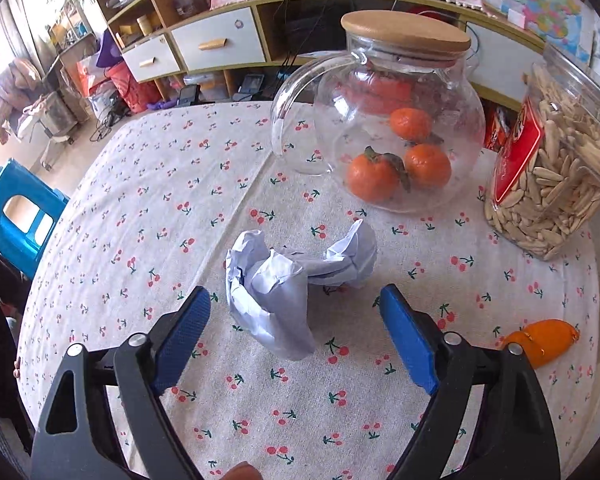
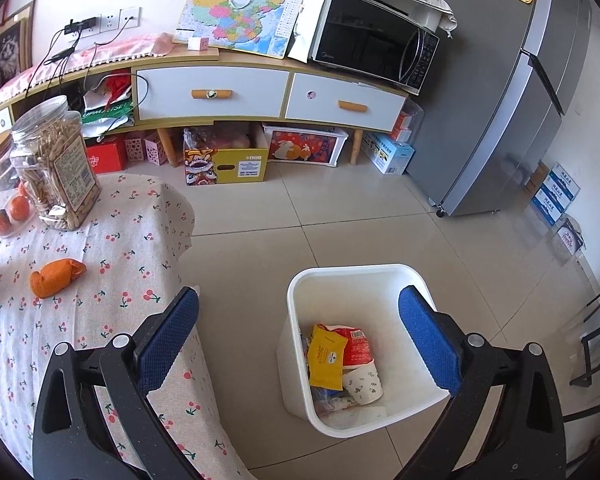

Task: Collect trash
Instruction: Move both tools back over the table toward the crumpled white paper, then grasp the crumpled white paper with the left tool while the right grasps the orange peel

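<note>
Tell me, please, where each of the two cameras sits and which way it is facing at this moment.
Left wrist: on the left gripper, angled down at crumpled paper on the cherry-print tablecloth; both open blue fingers show.
Right wrist: on the right gripper, looking down past the table edge into the white trash bin; open fingers show.
Shared: orange peel, seed jar.
</note>
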